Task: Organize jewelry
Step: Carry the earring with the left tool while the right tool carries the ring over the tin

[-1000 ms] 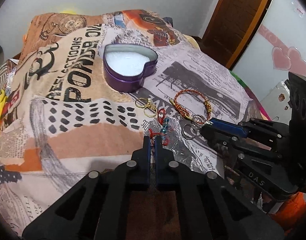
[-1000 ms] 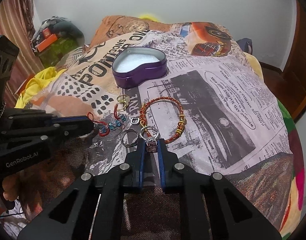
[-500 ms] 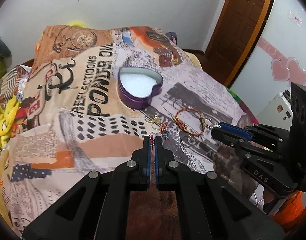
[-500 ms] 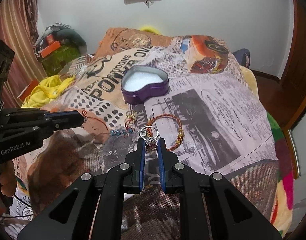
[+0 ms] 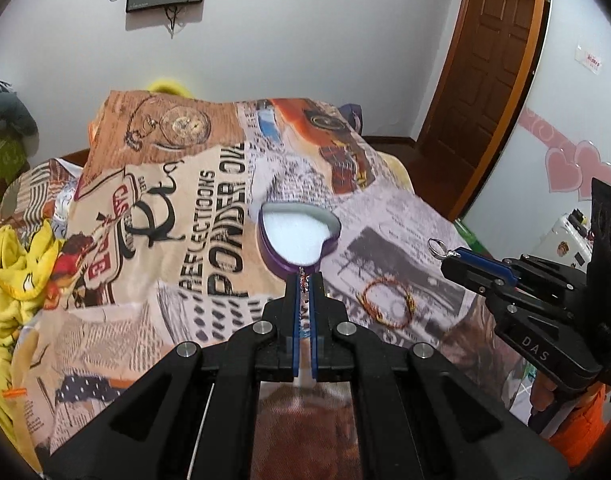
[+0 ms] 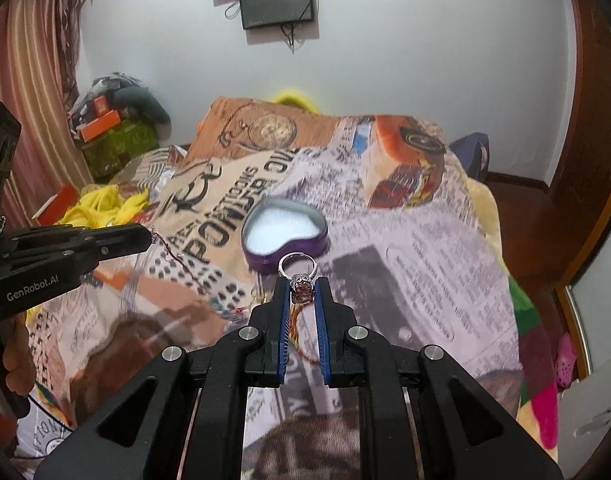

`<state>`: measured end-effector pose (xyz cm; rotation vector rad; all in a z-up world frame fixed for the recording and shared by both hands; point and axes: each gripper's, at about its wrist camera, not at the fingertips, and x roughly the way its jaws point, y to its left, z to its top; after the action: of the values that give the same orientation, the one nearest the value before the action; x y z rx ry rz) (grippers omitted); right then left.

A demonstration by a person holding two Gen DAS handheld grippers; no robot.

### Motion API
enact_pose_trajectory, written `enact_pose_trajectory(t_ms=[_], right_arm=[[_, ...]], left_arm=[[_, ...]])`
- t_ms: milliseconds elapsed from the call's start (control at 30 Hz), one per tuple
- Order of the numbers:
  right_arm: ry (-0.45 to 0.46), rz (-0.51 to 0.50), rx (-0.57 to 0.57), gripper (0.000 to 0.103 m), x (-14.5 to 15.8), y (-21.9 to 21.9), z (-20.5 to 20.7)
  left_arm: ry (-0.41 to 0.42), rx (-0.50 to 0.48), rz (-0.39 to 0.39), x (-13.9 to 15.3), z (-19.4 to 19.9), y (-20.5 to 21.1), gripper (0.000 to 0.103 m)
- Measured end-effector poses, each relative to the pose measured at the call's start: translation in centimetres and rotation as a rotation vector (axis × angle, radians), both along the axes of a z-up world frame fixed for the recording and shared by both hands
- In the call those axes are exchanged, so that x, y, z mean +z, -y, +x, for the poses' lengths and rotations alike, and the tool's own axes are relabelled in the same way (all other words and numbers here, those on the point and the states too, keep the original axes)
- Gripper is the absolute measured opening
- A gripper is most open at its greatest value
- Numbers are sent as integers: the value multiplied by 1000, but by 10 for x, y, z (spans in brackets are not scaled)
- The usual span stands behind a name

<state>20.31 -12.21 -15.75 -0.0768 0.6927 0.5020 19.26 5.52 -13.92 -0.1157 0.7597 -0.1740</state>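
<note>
The heart-shaped box [image 6: 283, 236] lies at 12 o'clock, just beyond the right tool [image 6: 301, 294] clenched on the ring [image 6: 298, 272]; the left tool [image 5: 304, 280] pinches a red cord [image 6: 177, 256].

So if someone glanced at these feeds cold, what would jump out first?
Probably the silver gemstone ring pinched at the right gripper tips, raised above the bed. Just beyond sits the open purple heart-shaped tin with its white lining, while the left gripper dangles a thin red beaded strand.
</note>
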Motion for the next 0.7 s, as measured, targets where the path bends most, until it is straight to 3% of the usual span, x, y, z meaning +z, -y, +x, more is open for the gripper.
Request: enact_pose_trajectory(t_ms=[400, 700], right_arm=[[29, -11, 18, 11, -5, -14, 33], [-6, -30, 63, 11, -20, -27, 64]], left_arm=[[-38, -45, -31, -12, 42, 0, 2], [-76, -85, -59, -23, 80, 2, 2]])
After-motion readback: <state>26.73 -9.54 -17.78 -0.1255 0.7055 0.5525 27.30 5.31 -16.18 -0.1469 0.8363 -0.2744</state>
